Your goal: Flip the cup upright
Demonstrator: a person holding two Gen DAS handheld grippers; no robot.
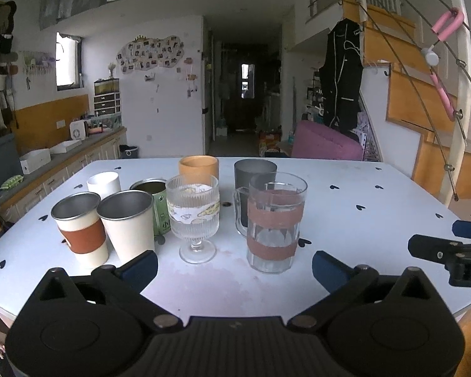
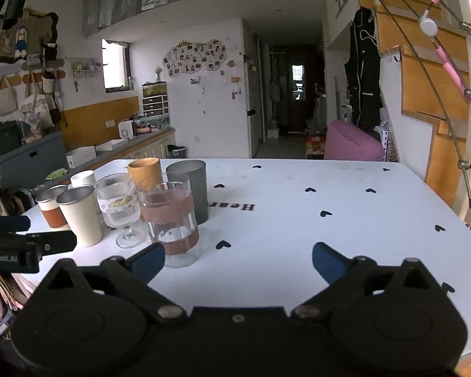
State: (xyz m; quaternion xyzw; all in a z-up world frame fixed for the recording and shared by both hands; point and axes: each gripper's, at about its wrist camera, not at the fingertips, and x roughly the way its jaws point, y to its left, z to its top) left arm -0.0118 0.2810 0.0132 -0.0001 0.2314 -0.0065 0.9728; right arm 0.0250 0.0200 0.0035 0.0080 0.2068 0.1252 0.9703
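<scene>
Several cups stand upright in a cluster on the white table (image 1: 361, 194). Nearest is a clear glass with brown bands (image 1: 274, 221), also in the right wrist view (image 2: 171, 223). Beside it stand a ribbed stemmed glass (image 1: 194, 216), a cream steel cup (image 1: 128, 223) and a steel cup with a brown sleeve (image 1: 80, 226). Behind are a white cup (image 1: 104, 183), a green tin (image 1: 155, 204), an orange cup (image 1: 198, 168) and a grey cup (image 1: 255, 172). My left gripper (image 1: 234, 267) is open and empty, just short of the cups. My right gripper (image 2: 238, 262) is open and empty, right of the banded glass.
The table has black heart marks and the word "Heart" (image 2: 232, 206). A counter with boxes (image 1: 34, 160) runs along the left wall. A pink seat (image 1: 325, 143) and a staircase (image 1: 424, 103) stand beyond the table's far right. The right gripper shows at the left wrist view's right edge (image 1: 455, 253).
</scene>
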